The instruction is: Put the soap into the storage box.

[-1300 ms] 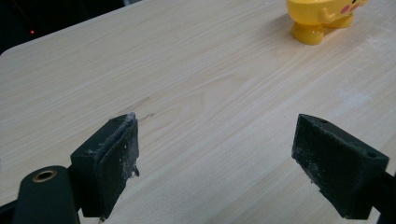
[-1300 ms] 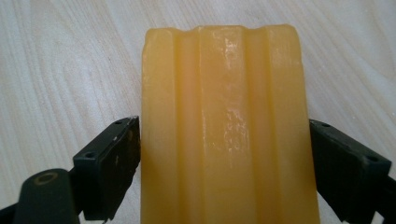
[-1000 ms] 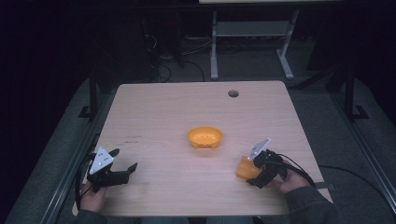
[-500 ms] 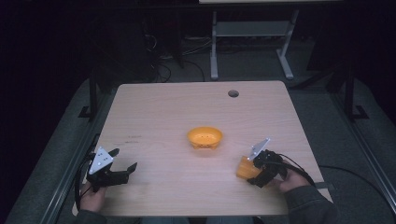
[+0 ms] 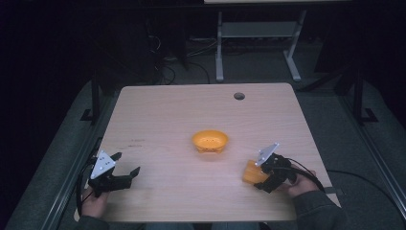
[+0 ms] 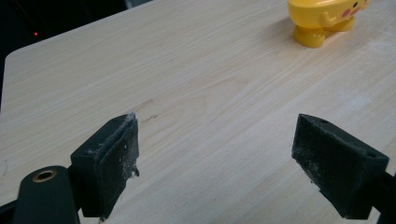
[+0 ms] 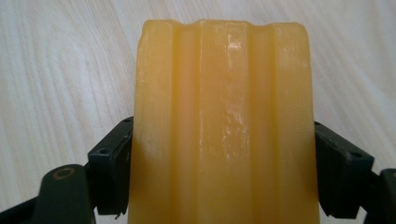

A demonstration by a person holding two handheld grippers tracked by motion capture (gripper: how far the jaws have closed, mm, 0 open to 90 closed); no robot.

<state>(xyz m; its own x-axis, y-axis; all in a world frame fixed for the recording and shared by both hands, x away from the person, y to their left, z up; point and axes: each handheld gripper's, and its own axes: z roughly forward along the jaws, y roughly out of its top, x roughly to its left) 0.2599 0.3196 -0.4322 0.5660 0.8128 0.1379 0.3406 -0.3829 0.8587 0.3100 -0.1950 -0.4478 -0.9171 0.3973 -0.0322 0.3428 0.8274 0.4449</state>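
A ribbed orange block [image 5: 249, 171] sits low over the table's front right, and my right gripper [image 5: 257, 176] is shut on it. In the right gripper view the block [image 7: 224, 116] fills the gap between both jaws of the right gripper [image 7: 224, 177]. My left gripper [image 5: 127, 163] rests at the front left, open, with nothing between its jaws. The left gripper view shows the left gripper [image 6: 217, 158] held wide over bare wood. A yellow bowl-shaped toy [image 5: 209, 141] stands mid-table; its feet and pink cheek show as the yellow toy [image 6: 322, 18].
The light wooden table [image 5: 167, 110] has a round cable hole [image 5: 239, 96] near its far right edge. A white desk frame [image 5: 258, 43] stands on the dark floor behind. Table edges lie close to both hands.
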